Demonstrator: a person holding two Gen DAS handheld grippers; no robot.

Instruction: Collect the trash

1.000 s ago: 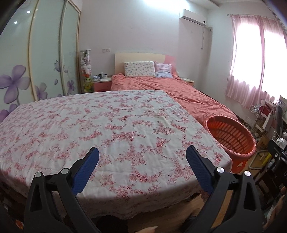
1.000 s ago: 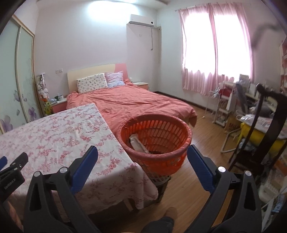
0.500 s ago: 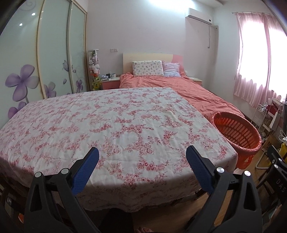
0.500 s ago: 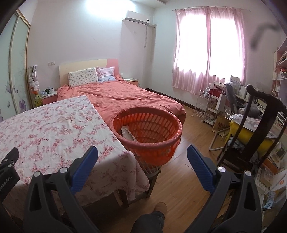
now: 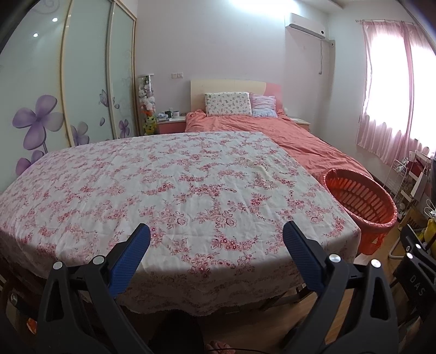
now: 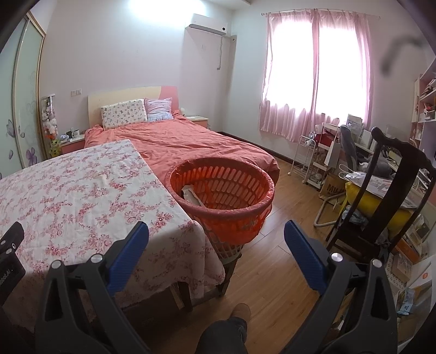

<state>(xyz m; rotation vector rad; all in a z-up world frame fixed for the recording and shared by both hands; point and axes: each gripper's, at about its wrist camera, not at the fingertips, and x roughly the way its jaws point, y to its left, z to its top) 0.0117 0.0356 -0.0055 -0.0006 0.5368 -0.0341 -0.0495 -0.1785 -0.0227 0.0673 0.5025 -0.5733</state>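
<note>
I've got the left gripper (image 5: 216,237) wide open w/ nothing in it, over the floral table (image 5: 174,190). Right gripper (image 6: 216,235) also wide open, empty. Pale trash (image 6: 192,194) sits in the orange basket (image 6: 245,209) just beside the table's corner.

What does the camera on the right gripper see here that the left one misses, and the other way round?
Only the right wrist view looks into the orange basket and shows a pale wrapper inside, plus the dark wooden chair and the open right gripper.

Only the left wrist view shows the full flowered tablecloth with no trash on it, the wardrobe doors and the open left gripper.

Both show the basket beside the table, the bed, the pink curtains and the air conditioner.
</note>
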